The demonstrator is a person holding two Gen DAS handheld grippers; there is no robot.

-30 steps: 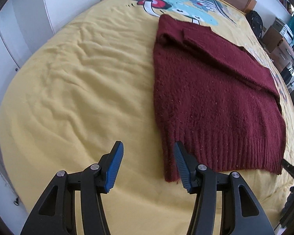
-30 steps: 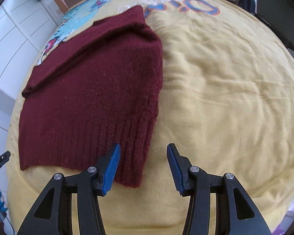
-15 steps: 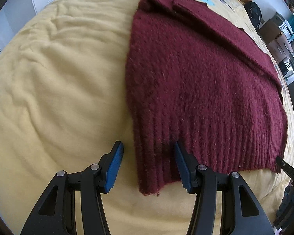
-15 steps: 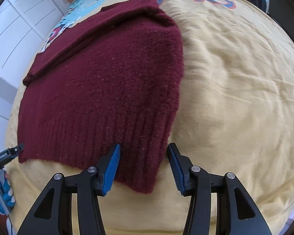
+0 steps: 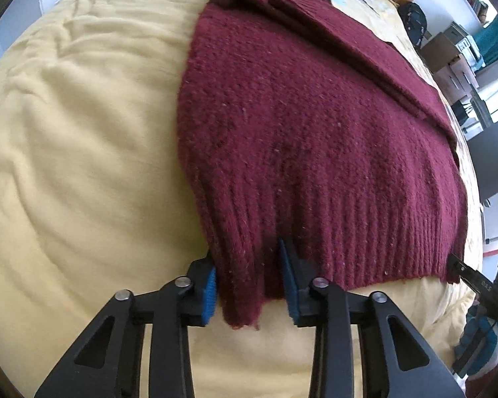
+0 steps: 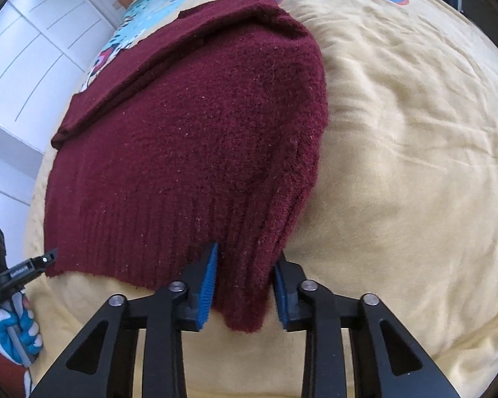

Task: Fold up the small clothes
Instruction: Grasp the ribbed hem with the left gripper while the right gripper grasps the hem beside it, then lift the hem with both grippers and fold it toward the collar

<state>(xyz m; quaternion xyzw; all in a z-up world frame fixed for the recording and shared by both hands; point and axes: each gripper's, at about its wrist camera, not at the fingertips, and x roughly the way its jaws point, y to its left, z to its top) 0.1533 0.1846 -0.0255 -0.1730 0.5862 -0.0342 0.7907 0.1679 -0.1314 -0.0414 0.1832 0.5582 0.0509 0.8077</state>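
Note:
A dark red knitted sweater (image 5: 315, 132) (image 6: 199, 132) lies flat on a yellow bed cover (image 5: 83, 165) (image 6: 398, 165), sleeves folded across its far end. My left gripper (image 5: 249, 265) is at the hem's near left corner. Its jaws are closing, and the blue pads (image 5: 210, 285) pinch bunched ribbed fabric. My right gripper (image 6: 245, 258) is at the hem's near right corner. Its jaws are closing too, with the corner gathered between the pads (image 6: 206, 285). Each view catches the other gripper at the frame's edge, with a gloved hand (image 6: 16, 328) below it.
White cupboard doors (image 6: 23, 66) stand beyond the bed's left side. Cardboard boxes (image 5: 448, 49), a dark bag (image 5: 415, 23) and a dark chair (image 5: 491, 159) sit off the right side. A cartoon print (image 6: 139, 23) covers the far end of the cover.
Both grippers moved down and forward to the sweater's hem corners. Their jaws went from wide apart to pinched on the ribbed fabric, which now bunches up between the pads.

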